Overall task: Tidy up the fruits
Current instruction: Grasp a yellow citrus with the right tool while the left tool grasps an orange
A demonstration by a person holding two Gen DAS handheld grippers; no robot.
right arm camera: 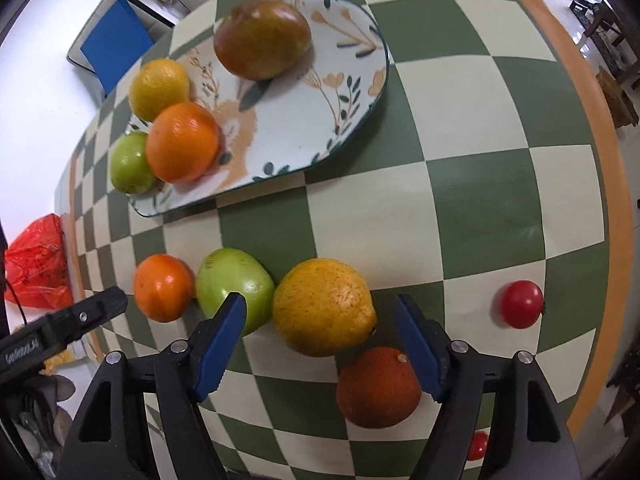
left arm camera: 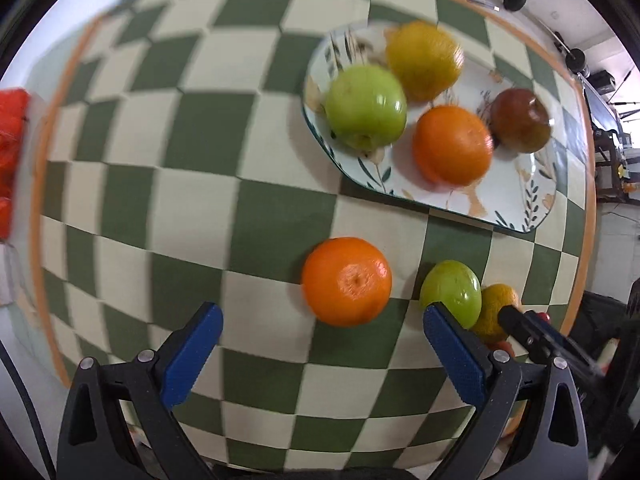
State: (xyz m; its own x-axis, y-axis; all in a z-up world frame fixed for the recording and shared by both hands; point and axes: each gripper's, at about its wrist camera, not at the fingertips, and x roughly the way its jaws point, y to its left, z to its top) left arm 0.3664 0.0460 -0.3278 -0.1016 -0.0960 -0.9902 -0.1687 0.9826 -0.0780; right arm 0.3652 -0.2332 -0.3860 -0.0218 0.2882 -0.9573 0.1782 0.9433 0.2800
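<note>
From my left wrist, my gripper's finger hides part of the green fruit (left arm camera: 452, 288), which covers the yellow fruit (left arm camera: 496, 308) behind; the red bag (left arm camera: 12, 152) is cut off. From my right, a small red tomato (right arm camera: 478, 445) peeks out.

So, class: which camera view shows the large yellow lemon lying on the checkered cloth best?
The right wrist view: the large yellow lemon lies whole and sharp just ahead of the open jaws. In the left wrist view the same lemon shows only partly, at the edge, behind the small green apple and the gripper parts.
</note>
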